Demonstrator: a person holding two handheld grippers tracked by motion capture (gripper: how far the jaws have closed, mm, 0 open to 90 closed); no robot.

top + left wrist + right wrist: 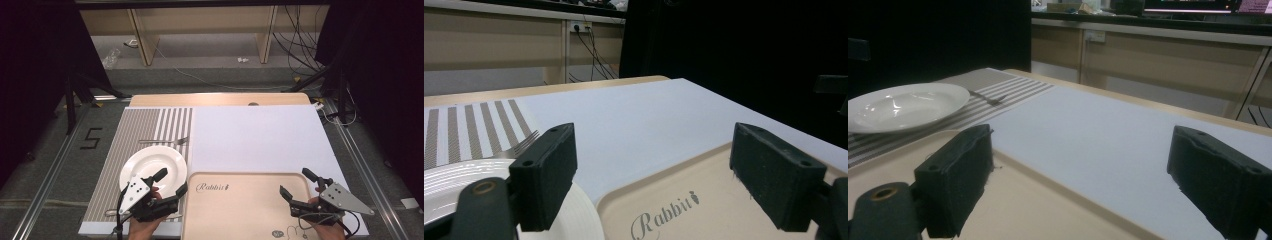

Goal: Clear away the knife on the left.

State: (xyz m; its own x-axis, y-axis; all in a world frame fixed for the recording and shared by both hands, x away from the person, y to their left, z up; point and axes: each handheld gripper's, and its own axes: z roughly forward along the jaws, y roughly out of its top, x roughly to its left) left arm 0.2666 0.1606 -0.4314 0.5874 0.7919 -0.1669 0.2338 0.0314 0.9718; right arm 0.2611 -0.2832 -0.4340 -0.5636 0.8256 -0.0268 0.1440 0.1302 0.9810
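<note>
Both grippers, left gripper (pixel 170 184) and right gripper (pixel 296 184), are held wide open and empty; the plate (pixel 152 167) should be approached level at its rim.

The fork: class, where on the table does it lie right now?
In the high view the fork lies on the striped placemat at the table's left, just beyond the white plate, its tines pointing right toward the white sheet.
</note>
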